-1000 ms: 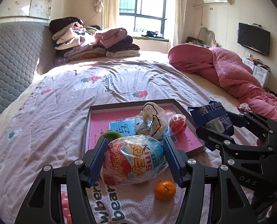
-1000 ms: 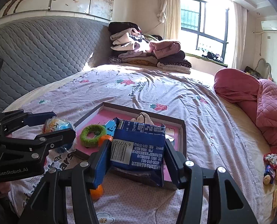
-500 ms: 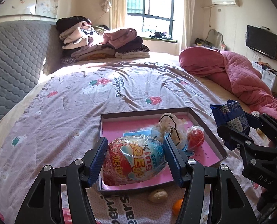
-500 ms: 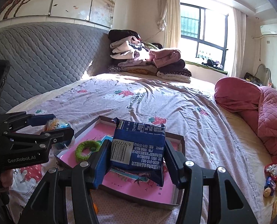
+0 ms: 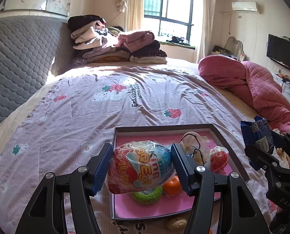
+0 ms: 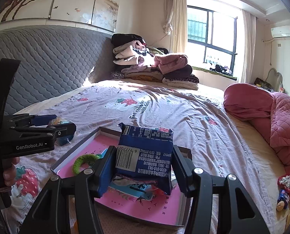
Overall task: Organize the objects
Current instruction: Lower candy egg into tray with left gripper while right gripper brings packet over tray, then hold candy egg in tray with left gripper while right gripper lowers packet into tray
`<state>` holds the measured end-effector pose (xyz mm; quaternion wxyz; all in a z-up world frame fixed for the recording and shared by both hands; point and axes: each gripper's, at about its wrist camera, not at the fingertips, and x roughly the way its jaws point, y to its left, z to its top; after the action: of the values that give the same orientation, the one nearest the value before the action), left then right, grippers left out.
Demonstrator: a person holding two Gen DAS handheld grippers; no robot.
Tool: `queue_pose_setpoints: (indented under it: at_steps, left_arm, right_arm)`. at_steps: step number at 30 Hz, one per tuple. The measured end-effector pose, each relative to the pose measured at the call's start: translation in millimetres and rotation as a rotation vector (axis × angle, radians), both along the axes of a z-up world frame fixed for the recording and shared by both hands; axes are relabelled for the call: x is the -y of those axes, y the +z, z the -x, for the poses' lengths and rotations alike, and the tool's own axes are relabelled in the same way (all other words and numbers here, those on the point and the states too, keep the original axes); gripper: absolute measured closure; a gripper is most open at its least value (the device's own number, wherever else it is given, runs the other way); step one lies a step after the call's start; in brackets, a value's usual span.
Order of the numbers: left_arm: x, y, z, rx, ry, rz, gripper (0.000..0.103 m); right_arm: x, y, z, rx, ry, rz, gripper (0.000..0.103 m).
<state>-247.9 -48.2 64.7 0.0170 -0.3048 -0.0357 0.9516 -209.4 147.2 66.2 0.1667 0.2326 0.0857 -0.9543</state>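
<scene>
My left gripper (image 5: 140, 170) is shut on a plastic-wrapped toy egg (image 5: 141, 167), held above the near end of a shallow box with a pink floor (image 5: 164, 208). In the box lie a green ring (image 5: 146, 194), an orange (image 5: 171, 185), a small plush (image 5: 193, 148) and a red wrapped ball (image 5: 218, 158). My right gripper (image 6: 143, 167) is shut on a blue snack packet (image 6: 145, 156), held over the box (image 6: 141, 204). The left gripper (image 6: 53, 128) shows at the left of the right wrist view. The packet (image 5: 256, 134) shows at the right of the left wrist view.
The box sits on a bed with a strawberry-print cover (image 5: 125, 101). A small brown lump (image 5: 176, 223) lies in front of the box. Folded clothes (image 5: 117, 46) are stacked at the headboard. A pink quilt (image 5: 252, 85) is bunched at the right. Small items (image 6: 283, 193) lie by it.
Both grippers have moved forward over the box with their loads. The orange and green ring now show under the toy egg.
</scene>
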Motion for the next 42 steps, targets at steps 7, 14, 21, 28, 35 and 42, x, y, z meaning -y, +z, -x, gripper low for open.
queue_pose_setpoints:
  at_steps: [7,14,21,28,35,42]
  left_arm:
    - [-2.1,-10.8,13.0,0.002,0.009,0.004,0.04]
    - [-4.2,-25.8,21.4,0.017,0.022,0.027,0.04]
    - [-5.5,-36.6,25.7,0.033,0.017,0.025,0.04]
    - [-4.5,-45.2,29.4,0.044,0.017,0.022,0.04]
    - [-2.6,-54.7,32.3,0.059,0.015,0.02,0.04]
    - [-2.1,-63.3,35.5,0.07,0.01,0.019,0.04]
  right_arm:
    - [6.6,-10.3,6.3,0.007,0.015,-0.003,0.047]
    - [13.5,-23.0,13.5,0.021,0.02,-0.018,0.047]
    - [17.1,-30.9,19.4,0.04,0.022,-0.033,0.047]
    - [19.1,-39.6,26.0,0.062,0.02,-0.042,0.047]
    - [21.7,-49.5,30.3,0.083,0.019,-0.056,0.047]
    - [25.7,-59.8,35.2,0.103,0.02,-0.068,0.047]
